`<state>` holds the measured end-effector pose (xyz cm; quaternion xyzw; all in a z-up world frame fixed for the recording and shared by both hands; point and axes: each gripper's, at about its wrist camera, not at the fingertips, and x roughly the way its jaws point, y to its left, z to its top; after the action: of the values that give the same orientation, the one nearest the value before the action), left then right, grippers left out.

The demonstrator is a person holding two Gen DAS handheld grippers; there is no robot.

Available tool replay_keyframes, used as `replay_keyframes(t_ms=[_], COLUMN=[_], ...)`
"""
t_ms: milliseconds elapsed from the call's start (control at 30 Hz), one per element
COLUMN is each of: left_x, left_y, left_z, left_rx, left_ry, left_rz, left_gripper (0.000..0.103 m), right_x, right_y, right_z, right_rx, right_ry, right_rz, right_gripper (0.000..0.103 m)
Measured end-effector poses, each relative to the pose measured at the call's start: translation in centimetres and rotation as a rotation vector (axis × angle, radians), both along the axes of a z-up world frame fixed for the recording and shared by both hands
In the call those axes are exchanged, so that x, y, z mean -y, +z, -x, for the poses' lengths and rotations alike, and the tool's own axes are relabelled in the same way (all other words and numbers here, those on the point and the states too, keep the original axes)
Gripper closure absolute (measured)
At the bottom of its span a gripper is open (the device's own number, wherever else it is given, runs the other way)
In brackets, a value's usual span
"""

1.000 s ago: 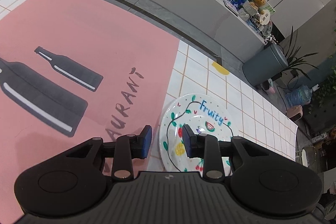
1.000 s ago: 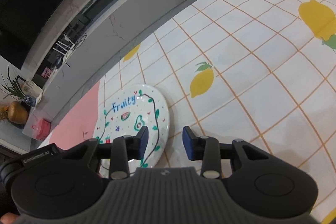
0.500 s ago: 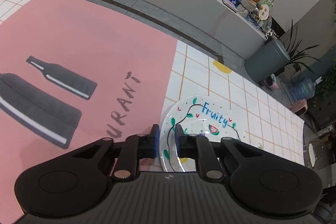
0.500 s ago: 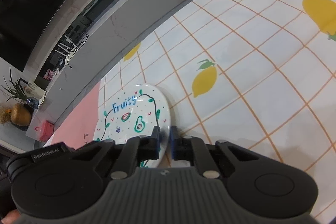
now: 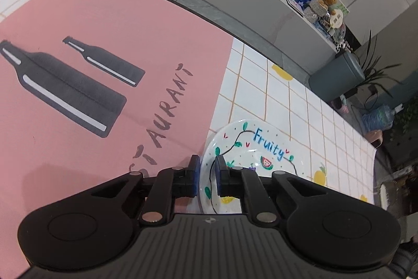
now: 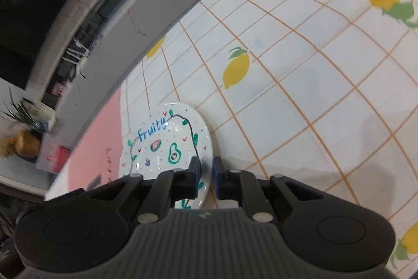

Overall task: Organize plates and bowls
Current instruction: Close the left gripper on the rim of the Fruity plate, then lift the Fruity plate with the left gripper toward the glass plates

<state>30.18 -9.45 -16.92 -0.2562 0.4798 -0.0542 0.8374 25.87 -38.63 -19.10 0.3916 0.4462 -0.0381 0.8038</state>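
A white plate (image 5: 261,148) painted with fruit and the word "Fruity" lies where the pink mat meets the lemon cloth. My left gripper (image 5: 207,174) is shut on the plate's left rim, one pad above it and one below. In the right wrist view the same plate (image 6: 162,148) is tilted, and its right edge is raised off the cloth over a shadow. My right gripper (image 6: 206,174) has that right rim between its pads. Its jaws are opening slightly, but the pads still press on the rim.
A pink mat (image 5: 104,56) printed with black bottles covers the left of the table. A white checked cloth with lemons (image 6: 313,69) covers the right. Behind the table runs a grey ledge (image 5: 209,4), and past its end stand a grey bin (image 5: 337,77) and plants.
Both grippers went from open around the plate's rim to shut on it, one on each side. In the right wrist view the plate has since tilted and lifted off the cloth.
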Motion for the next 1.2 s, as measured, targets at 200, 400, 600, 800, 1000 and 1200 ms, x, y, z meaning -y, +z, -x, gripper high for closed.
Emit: replay_keyframes(t_ms=[200,400,600,800,1000,1200], left_x=[-0.4,0.0,0.3,0.5,0.1,-0.6], left_y=[-0.5,-0.5,-0.4,0.4,1.0,2.0], left_z=[-0.9,-0.8,-0.8,-0.2,0.6,2.0], left_rx=[0.009,0.031,0.027,0.055,0.051,0.056], left_ry=[0.003,-0.018,-0.02,-0.01,0.005,0.025], left_rz=[0.039,0.018,0.001,-0.025,-0.013,0.019], left_gripper=[0.08,0.089,0.09,0.093,0.096,0.096], right_x=[0.9,0.8,1.2,1.4,1.4,1.0], right_y=[-0.5,-0.6,-0.9,-0.9,-0.7,0.1], right_z=[0.1,0.2,0.7,0.4,1.2,2.7], right_rx=[0.048,0.065,0.061,0.04,0.015,0.007], right_ry=[-0.024,-0.01,-0.03,-0.043,-0.057,-0.072], right_rz=[-0.052,-0.046,-0.076,-0.088,-0.126,-0.159], right_gripper=[0.085,0.087,0.091,0.098,0.098,0.098])
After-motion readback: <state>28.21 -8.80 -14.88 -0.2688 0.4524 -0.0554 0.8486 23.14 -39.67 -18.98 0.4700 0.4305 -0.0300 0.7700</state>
